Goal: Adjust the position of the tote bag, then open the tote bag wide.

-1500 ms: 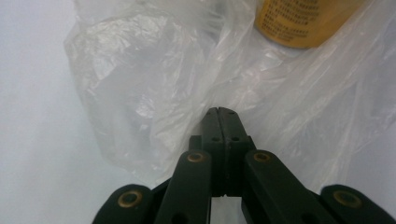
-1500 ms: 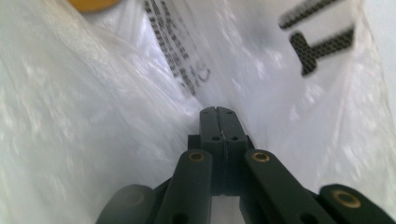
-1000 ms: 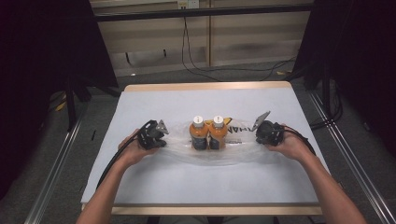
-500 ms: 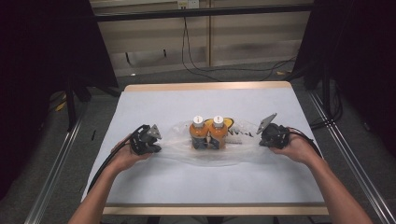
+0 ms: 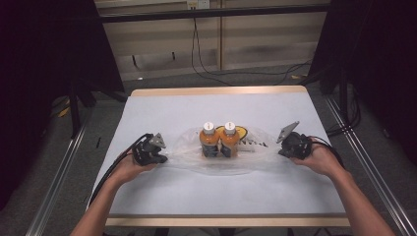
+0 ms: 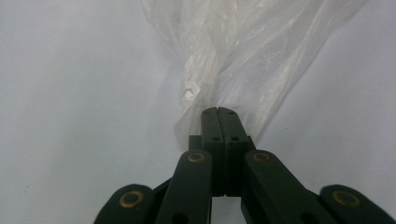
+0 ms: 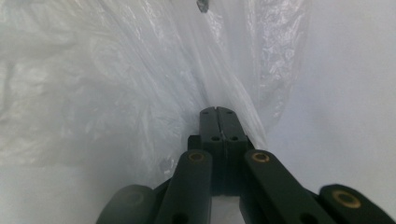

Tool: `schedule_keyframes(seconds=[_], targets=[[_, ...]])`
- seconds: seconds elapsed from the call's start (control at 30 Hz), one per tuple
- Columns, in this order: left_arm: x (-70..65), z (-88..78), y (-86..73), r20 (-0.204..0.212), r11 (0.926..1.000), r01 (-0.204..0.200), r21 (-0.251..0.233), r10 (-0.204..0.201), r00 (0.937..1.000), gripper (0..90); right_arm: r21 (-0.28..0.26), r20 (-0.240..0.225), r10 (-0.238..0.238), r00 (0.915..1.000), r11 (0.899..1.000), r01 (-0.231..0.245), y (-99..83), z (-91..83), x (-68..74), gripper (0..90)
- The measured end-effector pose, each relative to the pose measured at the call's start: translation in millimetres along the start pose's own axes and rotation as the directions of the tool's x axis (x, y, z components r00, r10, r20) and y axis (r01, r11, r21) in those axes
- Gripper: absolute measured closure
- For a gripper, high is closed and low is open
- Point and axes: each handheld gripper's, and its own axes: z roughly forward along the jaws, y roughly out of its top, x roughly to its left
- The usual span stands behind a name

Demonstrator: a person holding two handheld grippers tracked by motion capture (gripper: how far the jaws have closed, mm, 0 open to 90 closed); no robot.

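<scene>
Two orange bottles with white caps [image 5: 208, 139] [image 5: 229, 138] stand side by side mid-table inside a clear plastic bag [image 5: 255, 155] that lies stretched out left to right. My left gripper [image 5: 163, 157] is shut on the bag's left end; its own view has the closed jaws [image 6: 218, 111] pinching bunched film [image 6: 233, 56]. My right gripper [image 5: 280, 150] is shut on the bag's right end, and its tips [image 7: 217, 109] clamp a fold of the film [image 7: 140, 84]. The film is drawn taut between the two hands.
The white table top [image 5: 216, 196] ends in a wooden front edge [image 5: 221, 220] and far edge [image 5: 216, 91]. Metal rails [image 5: 56, 179] run along both sides. Cables [image 5: 206, 64] lie on the floor behind. Black and yellow print [image 5: 248, 138] shows on the bag right of the bottles.
Both hands have moved apart, the left one leftward and nearer the front, the right one rightward. The bag between them has been pulled longer and flatter. The bottles stay in place.
</scene>
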Motion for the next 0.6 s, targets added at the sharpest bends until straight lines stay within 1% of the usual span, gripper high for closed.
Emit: schedule_keyframes(seconds=[0.03,0.07,0.1,0.23,0.27,0.3,0.33,0.4,0.43,0.5,0.53,0.57,0.6], targets=[[-0.5,0.2,-0.6,-0.003,1.0,0.007,-0.006,-0.007,1.0,90.0,-0.002,0.006,0.002,1.0,1.0,-0.002,-0.4,0.0,0.4,90.0],[-0.3,-0.6,-1.1,0.004,1.0,0.008,-0.002,-0.008,1.0,90.0,0.001,0.01,0.002,0.9999,1.0,-0.002,-0.6,-0.3,1.2,90.0],[-0.5,-1.0,-1.6,0.003,1.0,0.005,0.0,-0.005,1.0,90.0,0.001,0.014,-0.011,0.9998,1.0,0.011,-0.9,-0.4,0.2,90.0],[-2.1,-1.7,-3.8,0.003,0.9999,0.009,-0.01,-0.009,1.0,90.0,0.001,0.015,0.001,0.9999,1.0,-0.001,-2.8,-1.5,0.0,90.0],[-5.2,-1.6,-5.7,-0.017,0.9997,0.007,-0.022,-0.007,0.9998,90.0,-0.004,0.03,0.008,0.9995,1.0,-0.008,-5.4,-2.6,-0.6,90.0],[-5.2,-1.6,-5.7,-0.017,0.9997,0.007,-0.022,-0.007,0.9998,90.0,-0.008,0.032,0.015,0.9994,1.0,-0.015,-6.4,-2.5,-1.1,90.0],[-7.5,-1.5,-6.1,-0.025,0.9994,0.019,-0.027,-0.02,0.9995,90.0,-0.011,0.032,0.028,0.9991,1.0,-0.027,-7.1,-2.4,-0.7,90.0],[-7.2,-1.8,-6.8,-0.03,0.9995,0.017,-0.028,-0.018,0.9994,90.0,-0.014,0.037,0.028,0.9989,1.0,-0.028,-6.8,-1.7,-0.6,90.0],[-6.8,-1.5,-8.4,-0.026,0.9982,0.037,-0.047,-0.038,0.999,90.0,-0.014,0.037,0.028,0.9989,1.0,-0.028,-6.8,-1.7,-0.6,90.0],[-4.9,-2.2,-11.9,-0.009,0.9953,0.067,-0.07,-0.068,0.9977,90.0,-0.048,0.033,0.048,0.9983,0.998,-0.046,-6.5,-1.5,-1.7,90.0],[-1.9,-2.3,-16.9,0.015,0.9892,0.1,-0.107,-0.099,0.995,90.0,-0.068,0.025,0.064,0.9976,0.996,-0.062,-7.1,-2.7,-2.9,90.0],[-1.9,-2.3,-16.9,0.015,0.9892,0.1,-0.107,-0.099,0.995,90.0,-0.068,0.025,0.064,0.9976,0.996,-0.062,-7.1,-2.7,-2.9,90.0],[-1.2,-2.1,-18.6,0.026,0.9854,0.119,-0.122,-0.116,0.9929,90.0,-0.083,0.023,0.062,0.9978,0.995,-0.06,-7.2,-3.6,-4.4,90.0]])
